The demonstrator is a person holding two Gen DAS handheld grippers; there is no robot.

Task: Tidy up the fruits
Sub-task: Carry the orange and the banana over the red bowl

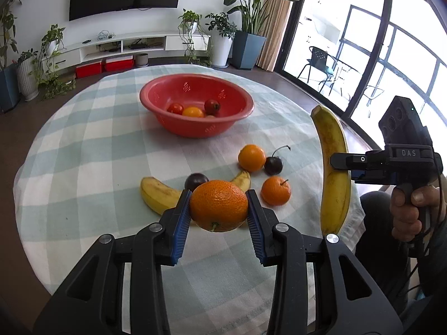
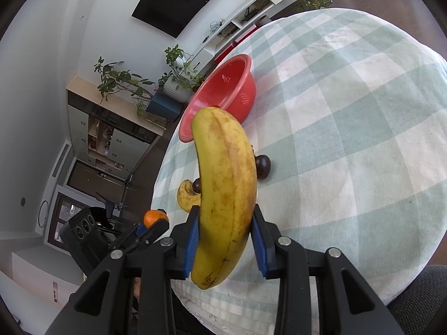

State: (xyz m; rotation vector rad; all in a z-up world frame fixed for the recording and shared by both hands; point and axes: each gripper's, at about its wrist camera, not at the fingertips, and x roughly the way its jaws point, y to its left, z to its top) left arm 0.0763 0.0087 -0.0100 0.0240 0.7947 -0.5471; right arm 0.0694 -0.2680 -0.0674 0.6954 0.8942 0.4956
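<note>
Left tongs (image 1: pixel 219 209) clamp a large round orange (image 1: pixel 219 206) across its widest part, blue ribbed pads (image 1: pixel 181 217) on opposite sides, so the fruit cannot roll out; it hangs clear of the checked pale-green tablecloth surface (image 1: pixel 83 145). Right tongs (image 2: pixel 225 240) grip a long yellow banana (image 2: pixel 227 195) near its lower third, upright, which keeps its length off the surface.

Loose fruit lies just beyond the orange: a second yellow banana (image 1: pixel 159 195) at 10 o'clock, a dark plum (image 1: pixel 195 181) at 11, and two small tangerines (image 1: pixel 276 190) with a stemmed dark plum (image 1: pixel 273 165) at 1 o'clock.

Farthest, at 12 o'clock, stands the red perforated plastic bowl (image 1: pixel 195 131), already holding small fruits; it is judged the destination.
</note>
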